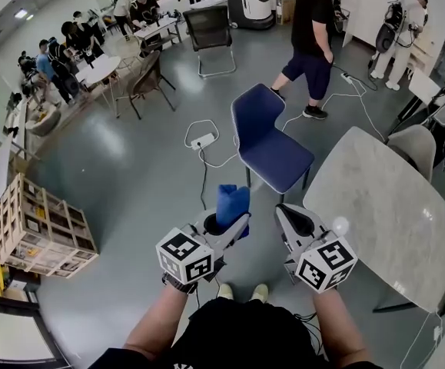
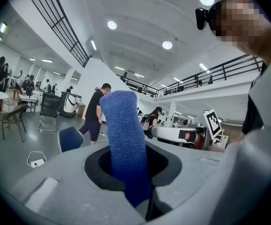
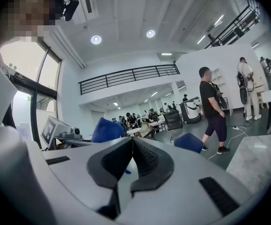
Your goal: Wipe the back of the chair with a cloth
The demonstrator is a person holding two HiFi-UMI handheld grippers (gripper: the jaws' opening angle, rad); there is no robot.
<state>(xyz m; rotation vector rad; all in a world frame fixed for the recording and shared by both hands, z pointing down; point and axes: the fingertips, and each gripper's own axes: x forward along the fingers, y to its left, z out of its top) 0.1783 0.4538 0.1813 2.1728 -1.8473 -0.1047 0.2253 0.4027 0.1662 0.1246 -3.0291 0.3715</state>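
The blue chair [image 1: 276, 156] stands on the grey floor, and nothing touches it yet. Its back [image 1: 254, 112] is on the far side of the seat from the person.

The left gripper [image 1: 224, 227] is on the near side of the chair, close to the seat's front edge. Its jaws are clamped on the bottom end of a blue cloth [image 1: 232, 204]. The rest of the cloth sticks up, loose and folded. The right gripper [image 1: 287, 217] is also just in front of the chair. Its jaws are pressed together with nothing in them.

I think the wiping has not begun, because the cloth is well away from the chair's back.

Things that could go wrong:
- Only 1 end of the cloth is pinched, so a hard rub could pull it out
- The chair looks light, so a push on its back could make it slide or tip
- A white cable [image 1: 203, 141] lies on the floor just left of the chair, and a foot could catch on it
- A person [image 1: 313, 37] walks behind the chair and could get bumped
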